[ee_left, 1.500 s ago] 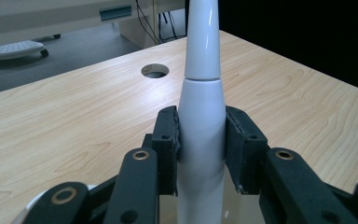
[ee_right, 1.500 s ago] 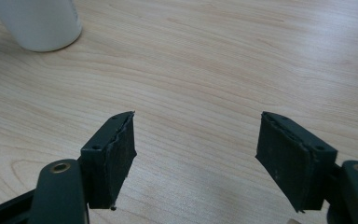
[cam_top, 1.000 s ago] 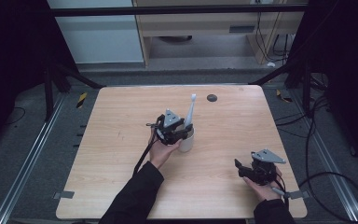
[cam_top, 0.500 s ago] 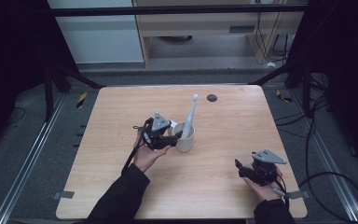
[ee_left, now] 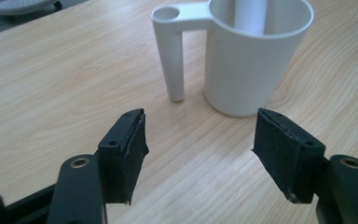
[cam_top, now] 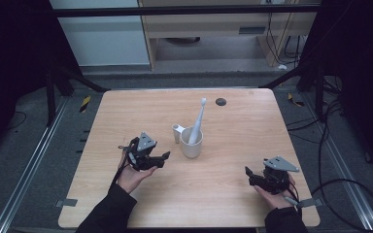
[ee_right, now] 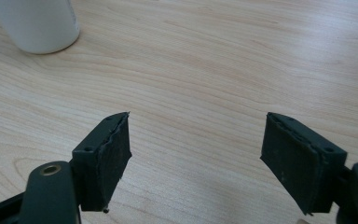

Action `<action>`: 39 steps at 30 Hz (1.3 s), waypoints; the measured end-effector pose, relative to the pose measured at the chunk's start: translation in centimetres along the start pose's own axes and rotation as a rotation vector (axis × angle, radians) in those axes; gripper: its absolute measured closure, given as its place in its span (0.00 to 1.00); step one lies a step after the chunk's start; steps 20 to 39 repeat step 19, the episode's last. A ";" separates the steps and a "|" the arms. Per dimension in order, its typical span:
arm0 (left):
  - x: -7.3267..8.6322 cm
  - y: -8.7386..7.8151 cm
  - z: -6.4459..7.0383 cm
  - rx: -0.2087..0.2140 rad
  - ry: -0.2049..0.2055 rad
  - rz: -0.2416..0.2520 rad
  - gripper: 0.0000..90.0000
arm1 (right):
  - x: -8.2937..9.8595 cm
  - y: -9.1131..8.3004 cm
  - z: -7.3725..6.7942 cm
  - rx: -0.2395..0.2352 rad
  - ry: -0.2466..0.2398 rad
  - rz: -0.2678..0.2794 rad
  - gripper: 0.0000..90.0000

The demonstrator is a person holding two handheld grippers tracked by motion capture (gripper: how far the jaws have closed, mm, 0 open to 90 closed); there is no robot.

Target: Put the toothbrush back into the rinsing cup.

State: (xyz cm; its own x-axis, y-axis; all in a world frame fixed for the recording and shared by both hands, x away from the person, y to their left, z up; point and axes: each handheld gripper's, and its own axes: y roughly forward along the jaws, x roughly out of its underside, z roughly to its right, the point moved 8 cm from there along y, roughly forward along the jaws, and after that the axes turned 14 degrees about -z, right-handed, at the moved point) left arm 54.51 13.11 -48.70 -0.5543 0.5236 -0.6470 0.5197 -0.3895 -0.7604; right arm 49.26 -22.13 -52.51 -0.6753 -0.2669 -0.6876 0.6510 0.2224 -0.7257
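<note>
Holding my left tool (cam_top: 165,156) spread and empty at 9 o'clock of the cup (cam_top: 192,144), apart from it so the toothbrush (cam_top: 198,118) leans undisturbed; right tool (cam_top: 248,174) also spread, idle on the surface (cam_top: 252,126).

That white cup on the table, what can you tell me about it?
The white cup looks like matte plastic, round and straight-walled, with a flat arm at the rim joined to a thin hollow post that reaches down to the wooden table. It stands upright near the table's middle. A white toothbrush leans inside it, head up. Neither claw touches it.
</note>
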 end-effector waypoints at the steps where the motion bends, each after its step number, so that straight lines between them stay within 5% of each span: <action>1: 0.3 -0.1 -0.2 -0.007 0.000 -0.003 0.36 | 0.1 0.0 0.0 -0.001 0.003 -0.002 0.26; 19: 7.2 -2.0 -3.0 -0.052 -0.107 -0.057 0.32 | 0.5 0.1 -0.5 0.003 -0.010 -0.022 0.23; 39: 7.2 -2.0 -3.0 -0.052 -0.107 -0.057 0.32 | 0.5 0.1 -0.5 0.003 -0.010 -0.022 0.23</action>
